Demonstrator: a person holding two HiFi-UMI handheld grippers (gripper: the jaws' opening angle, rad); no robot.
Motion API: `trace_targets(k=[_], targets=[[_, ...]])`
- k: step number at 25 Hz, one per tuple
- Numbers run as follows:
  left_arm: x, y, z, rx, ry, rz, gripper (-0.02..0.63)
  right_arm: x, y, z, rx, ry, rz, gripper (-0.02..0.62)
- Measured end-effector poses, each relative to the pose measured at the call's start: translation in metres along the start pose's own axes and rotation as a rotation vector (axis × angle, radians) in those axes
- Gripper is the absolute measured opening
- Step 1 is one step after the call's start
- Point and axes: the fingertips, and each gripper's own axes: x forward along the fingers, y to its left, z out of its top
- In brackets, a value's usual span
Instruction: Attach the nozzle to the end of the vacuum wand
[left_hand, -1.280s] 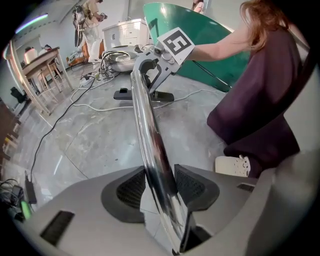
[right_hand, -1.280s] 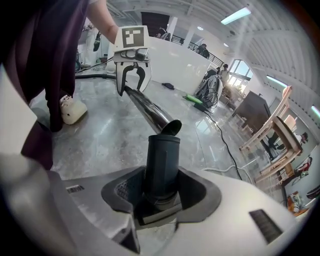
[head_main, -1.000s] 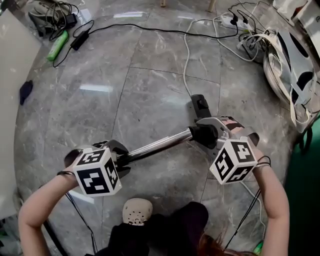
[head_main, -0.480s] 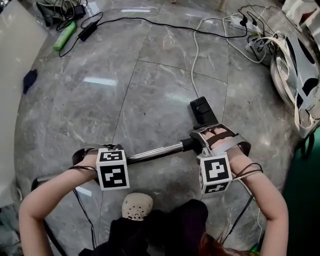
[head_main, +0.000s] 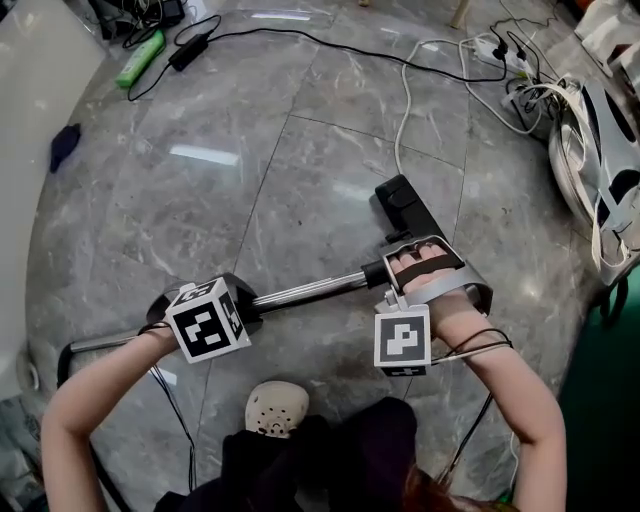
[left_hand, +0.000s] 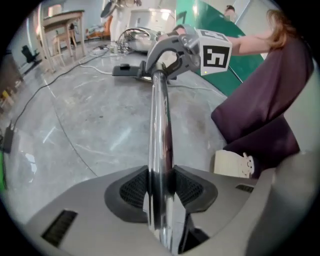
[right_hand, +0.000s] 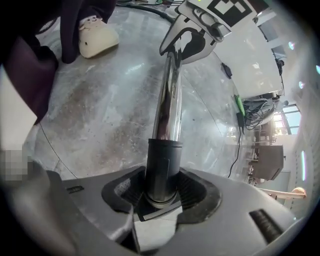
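Chrome wand (head_main: 305, 293) — black nozzle (head_main: 400, 205), grey-marbled floor (head_main: 300, 150).

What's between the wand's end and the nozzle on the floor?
No loose object shows between them. But the right gripper is clamped on the black end collar of the wand, jaws right at that end, and its body sits between it and the nozzle lying just beyond, so it may crowd the joint.

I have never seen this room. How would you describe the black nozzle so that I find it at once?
On the grey marble floor, follow the shiny wand to its black end, held in the right gripper. The nozzle lies flat on the floor just beyond that gripper. It is the only black block there; the cable beside it is thin and white.
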Motion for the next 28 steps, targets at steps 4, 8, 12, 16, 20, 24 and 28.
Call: trace_targets(k=[4, 8, 12, 16, 20, 24, 28], targets=[[-0.007, 0.009, 0.007, -0.054, -0.156, 0.108, 0.156, 0.001, -0.012, 0.0, -0.007, 0.047, -0.039, 0.196], [-0.011, 0.013, 0.013, -0.078, -0.237, 0.2, 0.158, -0.001, -0.02, -0.001, 0.023, 0.089, -0.093, 0.196], [-0.012, 0.015, 0.016, -0.057, -0.259, 0.258, 0.16, -0.004, -0.024, 0.002, 0.129, 0.078, -0.143, 0.184], [-0.012, 0.016, 0.017, -0.043, -0.267, 0.289, 0.16, -0.008, -0.025, 0.0, 0.148, 0.089, -0.199, 0.184], [-0.012, 0.014, 0.021, -0.01, -0.271, 0.298, 0.158, -0.01, -0.025, -0.001, 0.132, 0.084, -0.216, 0.184], [-0.017, 0.017, 0.039, 0.052, -0.282, 0.322, 0.156, -0.02, -0.045, 0.012, 0.073, 0.066, -0.276, 0.184], [-0.018, 0.022, 0.05, 0.024, -0.325, 0.32, 0.149, -0.023, -0.051, 0.02, 0.076, 0.064, -0.278, 0.184]])
